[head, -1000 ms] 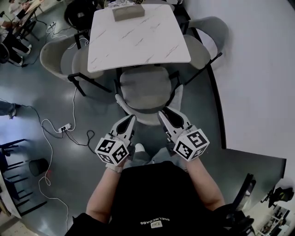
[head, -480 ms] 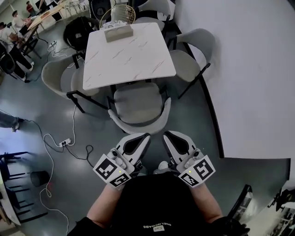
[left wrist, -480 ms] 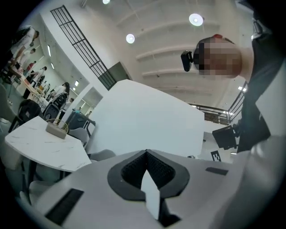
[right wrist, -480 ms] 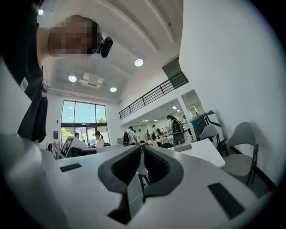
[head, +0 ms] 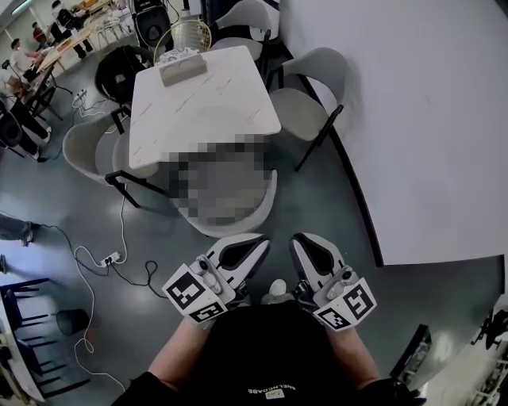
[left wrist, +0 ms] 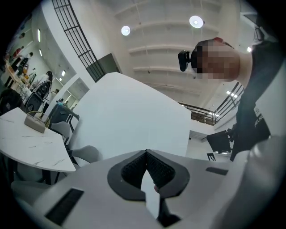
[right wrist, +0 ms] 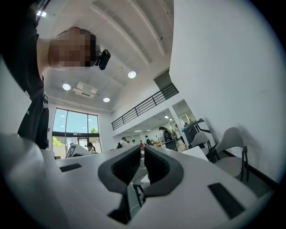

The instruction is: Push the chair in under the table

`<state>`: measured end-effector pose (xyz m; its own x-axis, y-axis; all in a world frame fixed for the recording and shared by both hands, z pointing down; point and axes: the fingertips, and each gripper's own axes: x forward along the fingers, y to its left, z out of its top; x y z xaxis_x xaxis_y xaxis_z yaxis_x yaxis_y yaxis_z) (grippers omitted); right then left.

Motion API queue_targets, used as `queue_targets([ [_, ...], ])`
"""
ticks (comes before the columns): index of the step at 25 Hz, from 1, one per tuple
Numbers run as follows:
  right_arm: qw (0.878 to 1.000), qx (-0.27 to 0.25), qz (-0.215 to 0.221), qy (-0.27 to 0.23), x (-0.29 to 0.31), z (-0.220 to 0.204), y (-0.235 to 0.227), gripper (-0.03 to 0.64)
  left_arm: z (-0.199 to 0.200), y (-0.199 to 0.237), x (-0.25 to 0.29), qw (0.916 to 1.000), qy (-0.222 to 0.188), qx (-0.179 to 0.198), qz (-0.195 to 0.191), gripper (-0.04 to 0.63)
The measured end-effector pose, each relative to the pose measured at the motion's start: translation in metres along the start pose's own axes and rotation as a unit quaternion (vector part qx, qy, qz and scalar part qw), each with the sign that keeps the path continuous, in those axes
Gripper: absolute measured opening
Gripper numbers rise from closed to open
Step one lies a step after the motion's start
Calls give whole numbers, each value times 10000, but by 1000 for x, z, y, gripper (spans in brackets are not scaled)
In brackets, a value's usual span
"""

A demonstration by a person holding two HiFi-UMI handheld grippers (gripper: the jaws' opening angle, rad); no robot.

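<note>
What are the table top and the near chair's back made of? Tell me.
The table top is white with thin dark veins, smooth with a slight sheen: marble or a marble-look laminate, cannot tell which. The near chair's back is pale grey and matte, one curved seamless shell: probably moulded plastic or tight fabric upholstery.

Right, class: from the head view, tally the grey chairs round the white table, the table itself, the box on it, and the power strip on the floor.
Grey chairs: 4
White table: 1
Box: 1
Power strip: 1
Total: 7
</note>
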<state>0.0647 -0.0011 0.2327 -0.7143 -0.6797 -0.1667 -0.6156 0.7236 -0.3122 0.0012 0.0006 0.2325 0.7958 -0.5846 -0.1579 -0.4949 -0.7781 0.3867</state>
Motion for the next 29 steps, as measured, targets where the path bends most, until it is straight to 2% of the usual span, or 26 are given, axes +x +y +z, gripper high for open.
queue_targets([
  [6,9996,-228,-111,121,-8,1,-10,31,-7,0,13,9999,122,-39,24,5],
  [10,9997,-181,-117,85,-9,4,-11,31,-6,0,18,9999,146,-69,-3,5],
  [18,9996,-269,36,50,-4,10,-9,31,-5,-6,26,9996,226,0,-150,5],
  [24,9983,-472,305,176,6,6,4,31,-10,-11,28,9987,406,156,-268,5],
  [29,9984,-404,334,212,13,5,-1,31,-6,-3,29,9989,384,79,-239,5],
])
